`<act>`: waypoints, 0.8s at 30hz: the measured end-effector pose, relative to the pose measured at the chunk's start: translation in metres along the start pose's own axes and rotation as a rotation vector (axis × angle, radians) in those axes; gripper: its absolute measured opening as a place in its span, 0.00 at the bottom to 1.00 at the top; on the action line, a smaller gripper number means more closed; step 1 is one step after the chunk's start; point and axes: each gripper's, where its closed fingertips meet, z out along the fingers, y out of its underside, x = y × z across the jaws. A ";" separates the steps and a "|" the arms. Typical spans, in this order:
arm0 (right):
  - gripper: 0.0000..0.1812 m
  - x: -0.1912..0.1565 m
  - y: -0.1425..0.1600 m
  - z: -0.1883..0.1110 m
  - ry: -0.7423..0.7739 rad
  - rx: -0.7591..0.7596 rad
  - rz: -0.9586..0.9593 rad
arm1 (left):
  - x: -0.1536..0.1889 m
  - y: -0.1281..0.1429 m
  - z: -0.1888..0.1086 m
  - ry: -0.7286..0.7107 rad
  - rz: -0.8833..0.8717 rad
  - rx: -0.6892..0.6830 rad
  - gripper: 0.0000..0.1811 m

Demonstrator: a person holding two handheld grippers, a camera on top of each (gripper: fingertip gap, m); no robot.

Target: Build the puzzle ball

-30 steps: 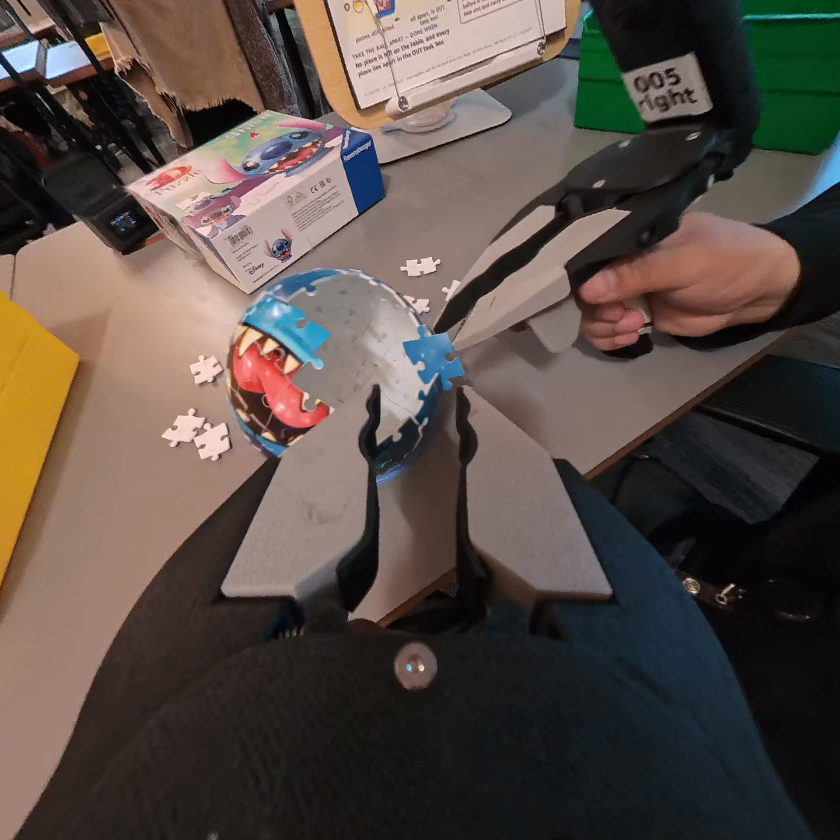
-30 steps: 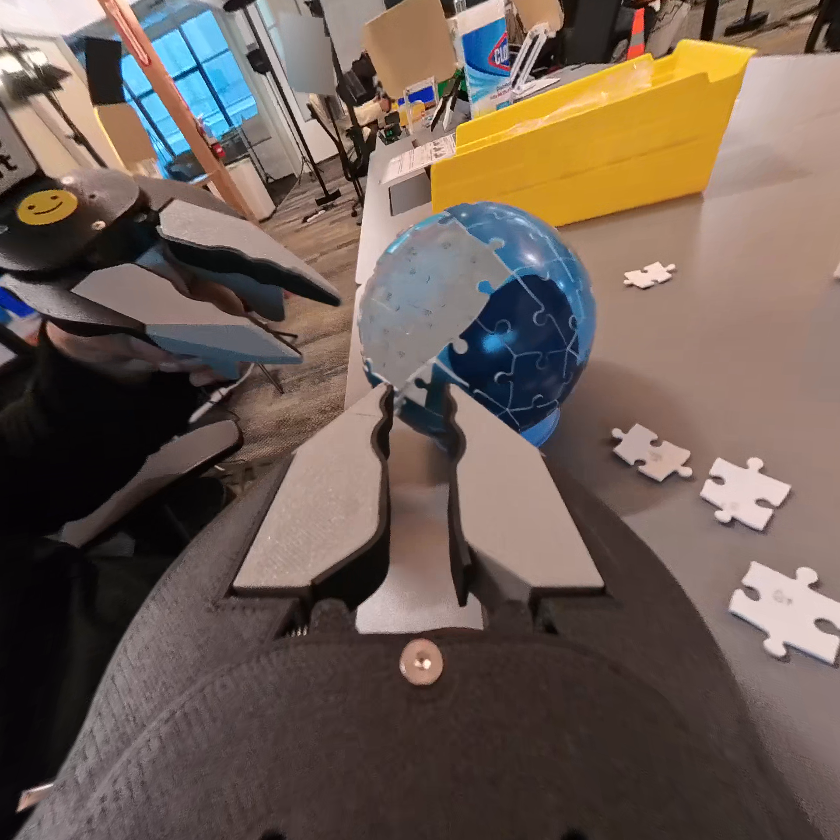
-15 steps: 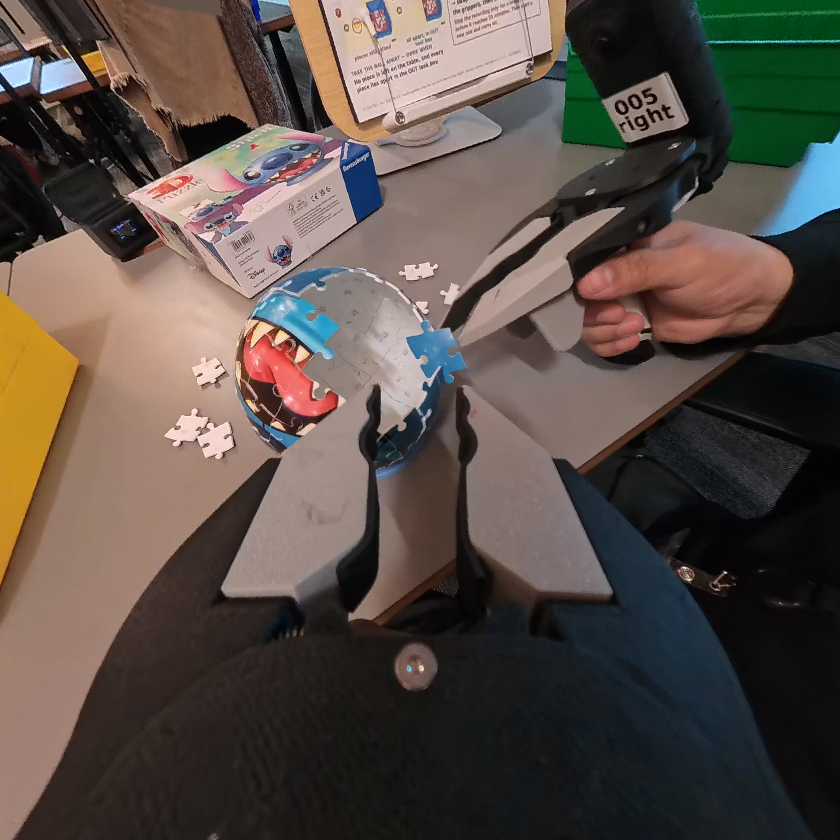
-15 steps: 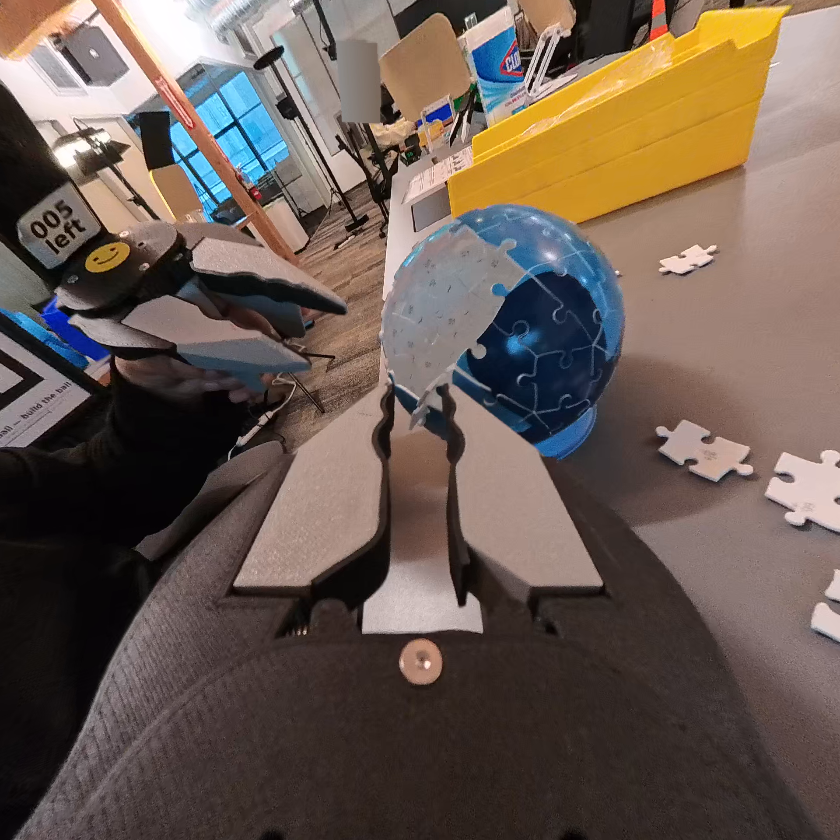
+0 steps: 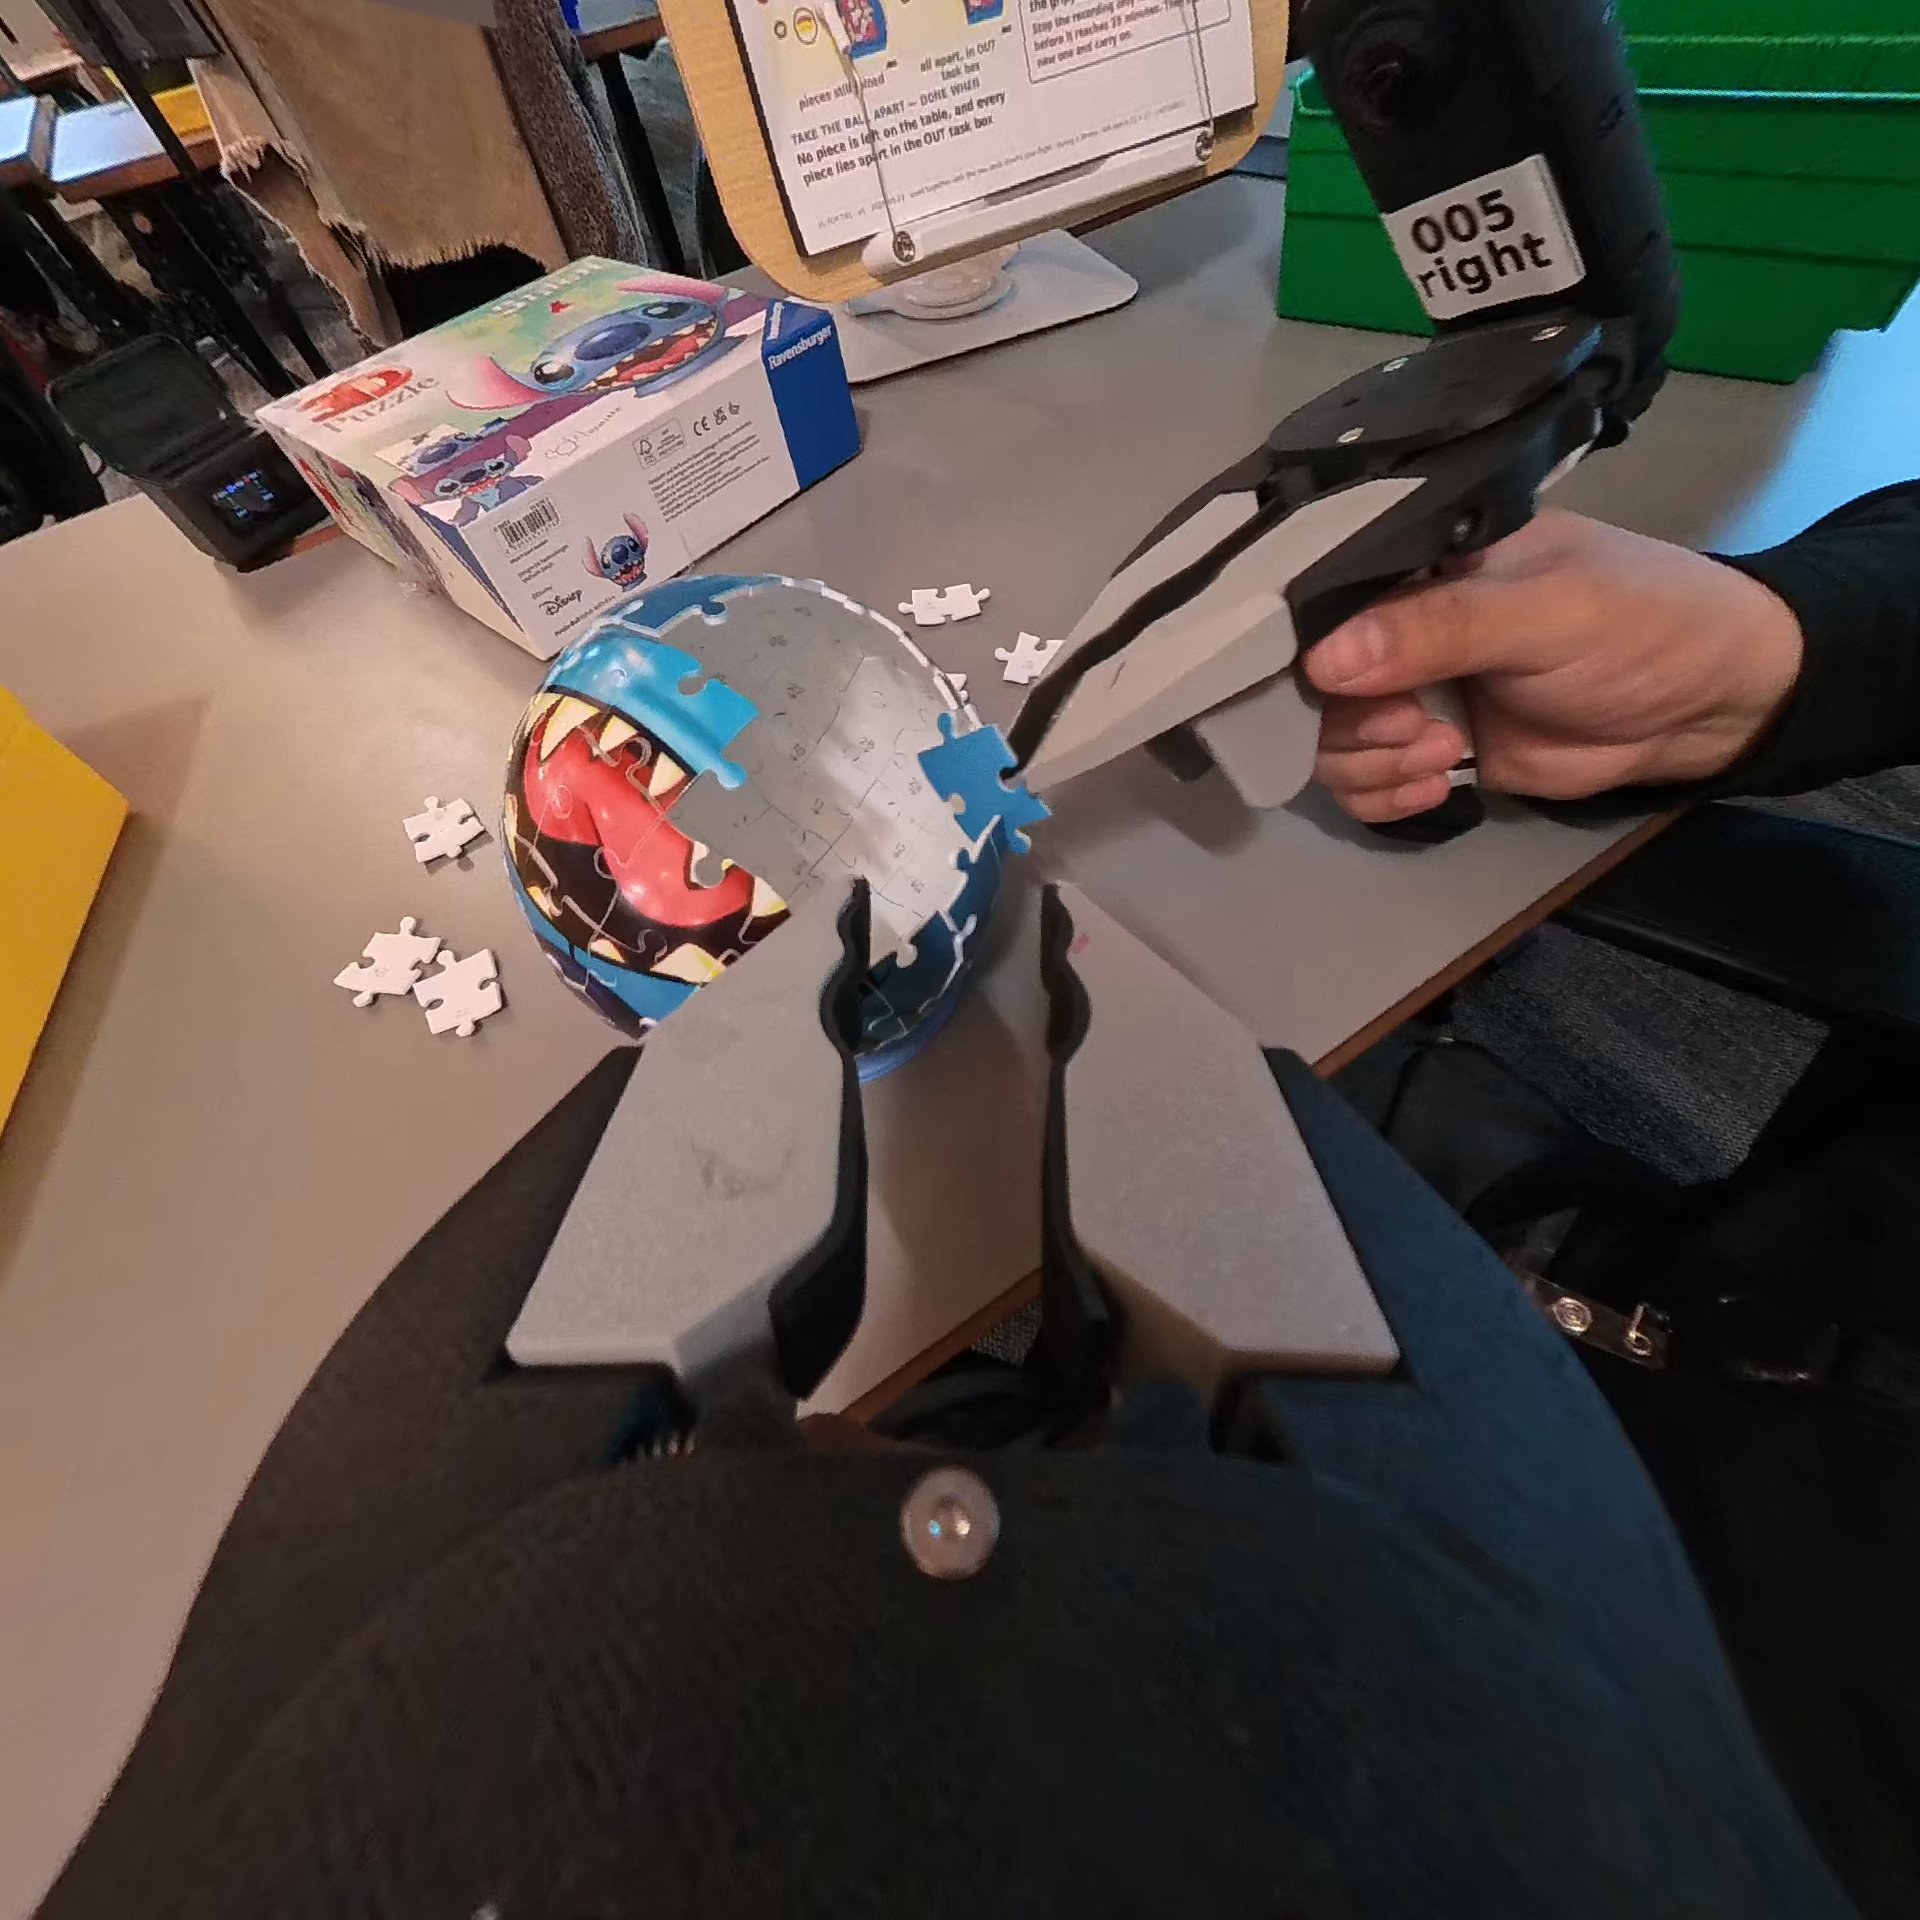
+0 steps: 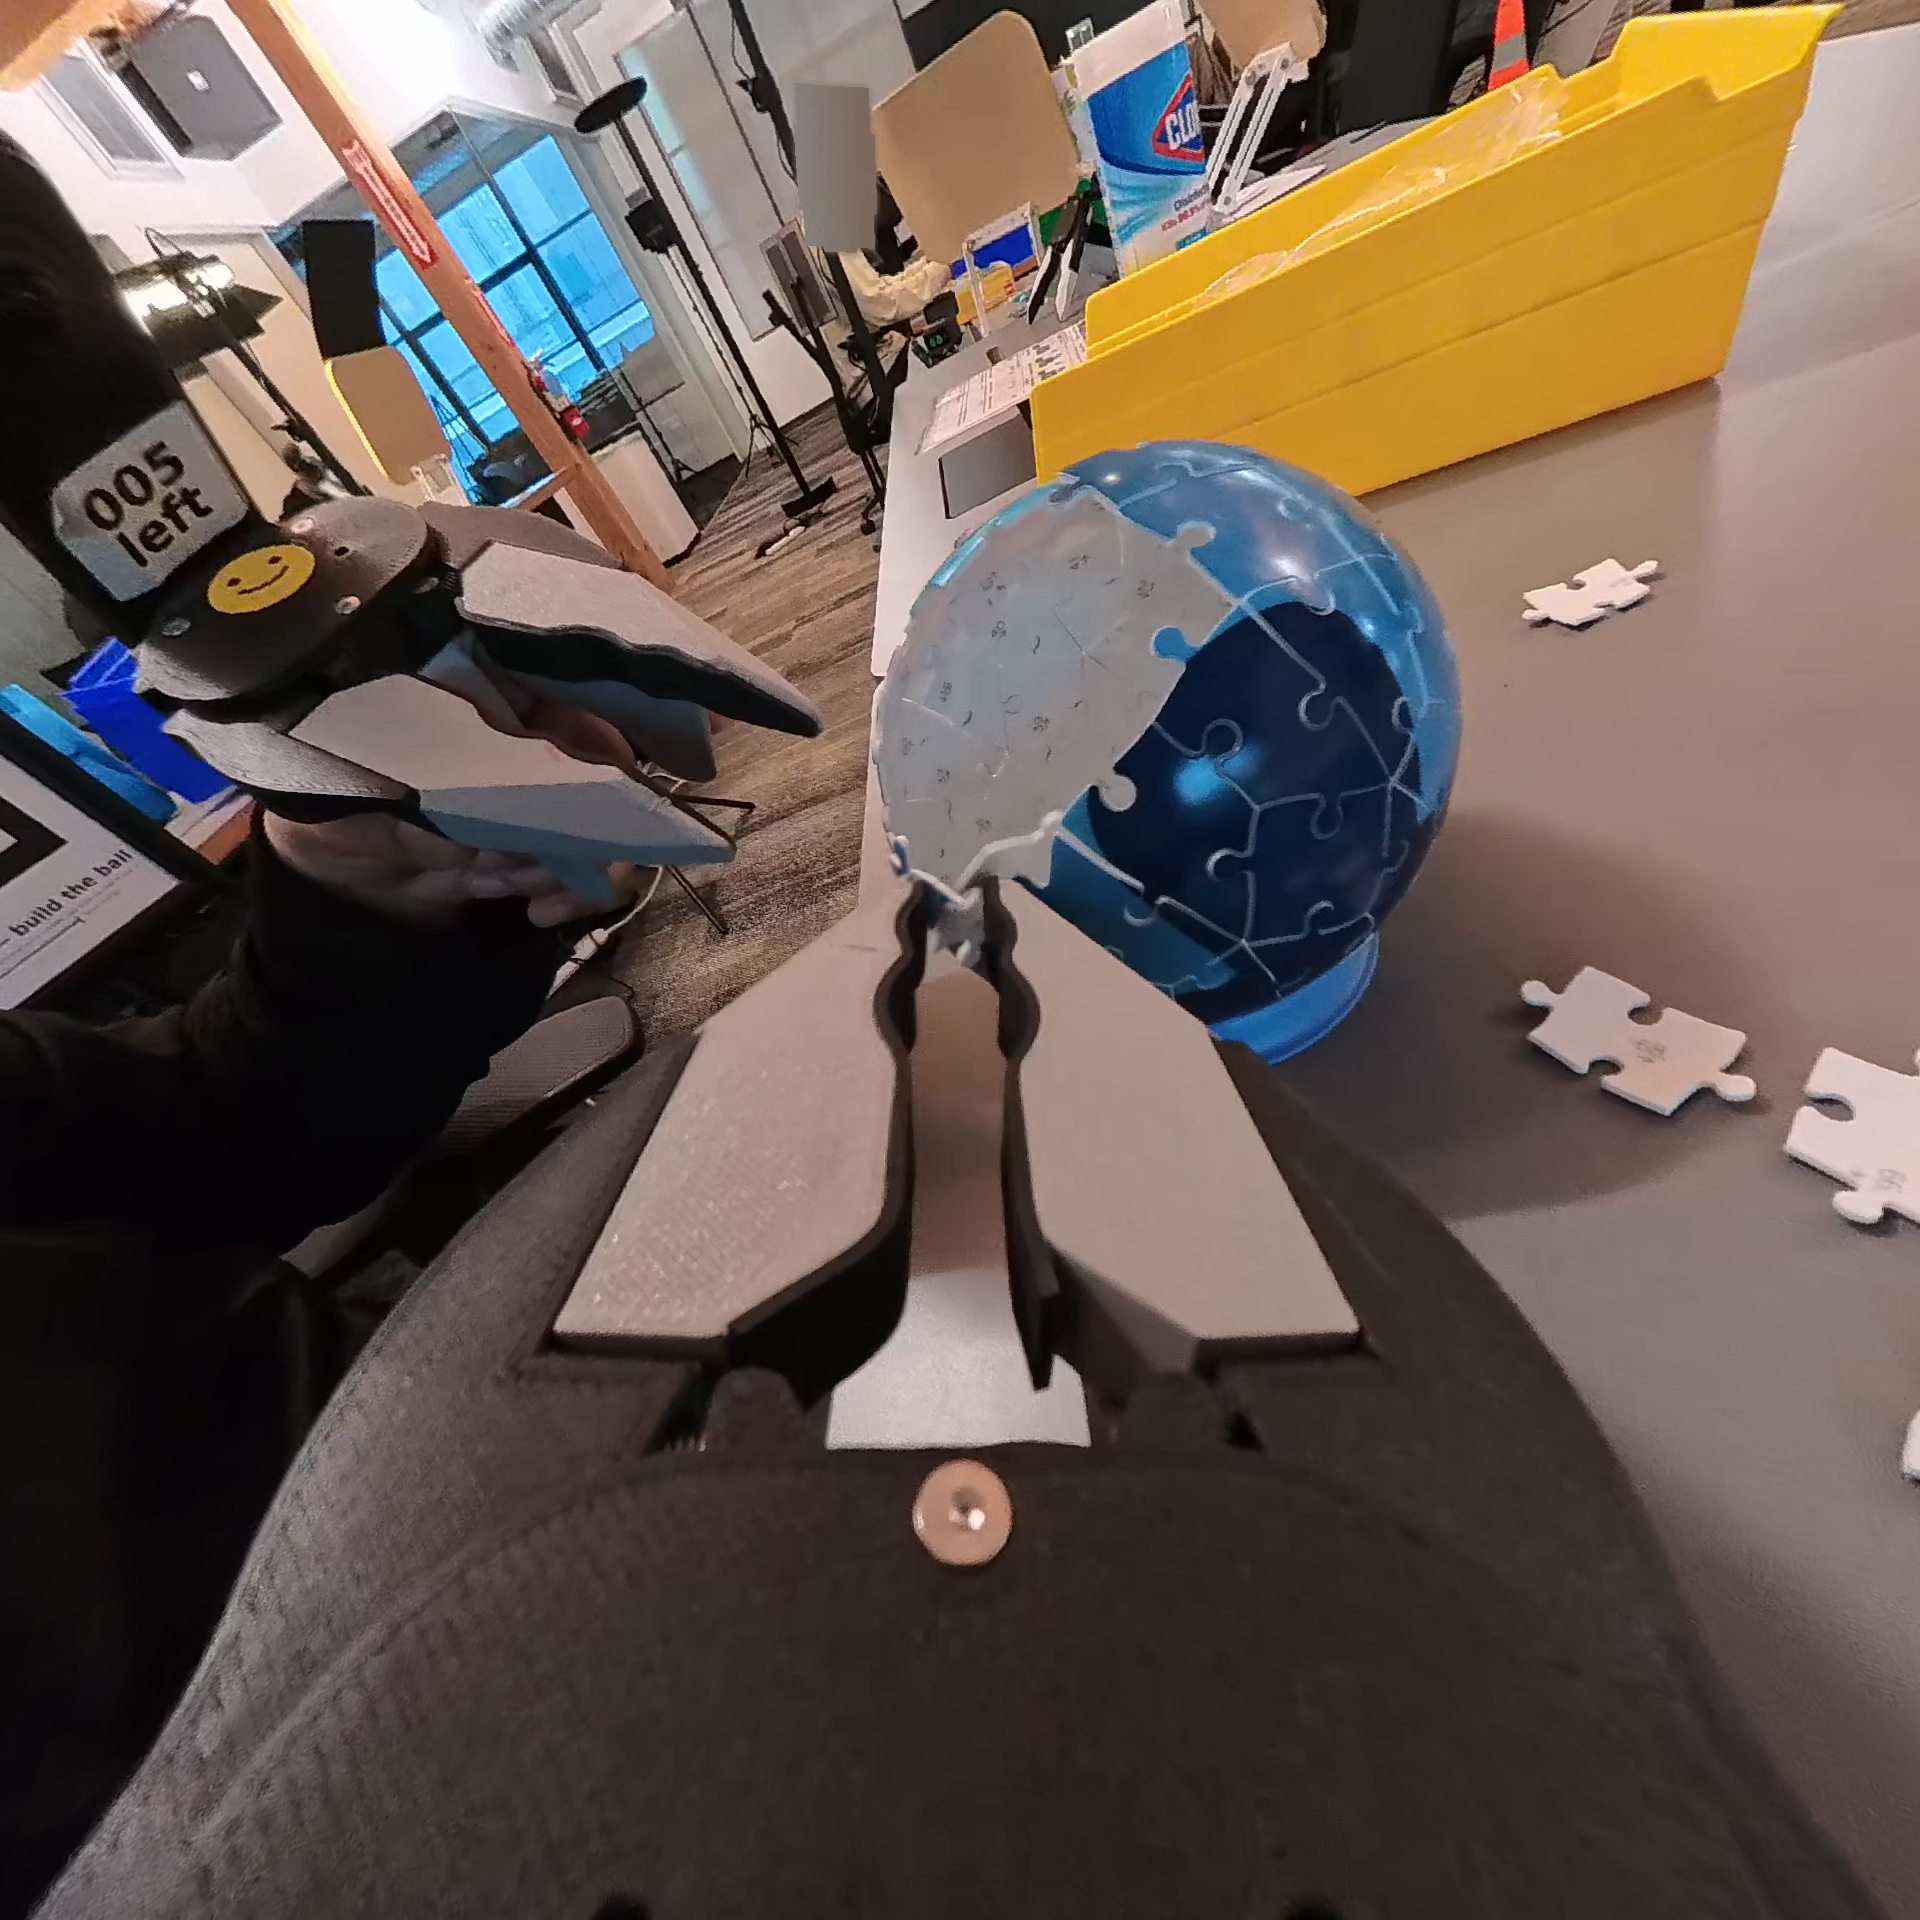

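Note:
The puzzle ball (image 5: 644, 810) stands on a blue stand (image 6: 1309, 997) near the table's front edge. It is blue with a red toothed mouth, and a large gap shows its grey inside. My right gripper (image 6: 956, 920) is shut on a blue puzzle piece (image 5: 977, 779) and holds it against the rim of the gap. The right gripper also shows in the left wrist view (image 5: 1023, 758). My left gripper (image 5: 951, 914) is open and empty, just in front of the ball and not touching it. It also shows in the right wrist view (image 6: 769, 790), left of the ball.
Loose white pieces (image 5: 421, 977) (image 6: 1636, 1049) lie face down around the ball. The puzzle box (image 5: 582, 447) and a sign stand (image 5: 987, 125) are behind it. A yellow bin (image 6: 1403, 312) is on one side and a green bin (image 5: 1766, 208) on the other. The table edge (image 5: 1455, 997) is close.
The right gripper has shifted a little and lifted the blue piece slightly along the rim of the gap. The left gripper stays open near the ball. The ball has barely moved.

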 end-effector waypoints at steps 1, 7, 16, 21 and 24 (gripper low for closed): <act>0.04 0.000 0.000 0.000 0.005 0.000 -0.008 | 0.000 0.000 0.000 0.001 -0.002 0.001 0.17; 0.03 0.000 0.002 0.002 0.015 -0.006 -0.021 | 0.003 0.003 0.005 0.018 -0.010 -0.003 0.17; 0.00 0.004 0.002 0.003 0.083 -0.005 -0.102 | 0.007 0.005 0.010 0.036 -0.004 -0.010 0.17; 0.00 0.001 -0.003 0.000 0.076 0.020 -0.111 | 0.006 0.004 0.008 0.029 -0.006 -0.005 0.17; 0.00 -0.005 -0.007 -0.002 0.049 0.044 -0.123 | 0.002 0.004 0.006 0.018 -0.002 -0.004 0.17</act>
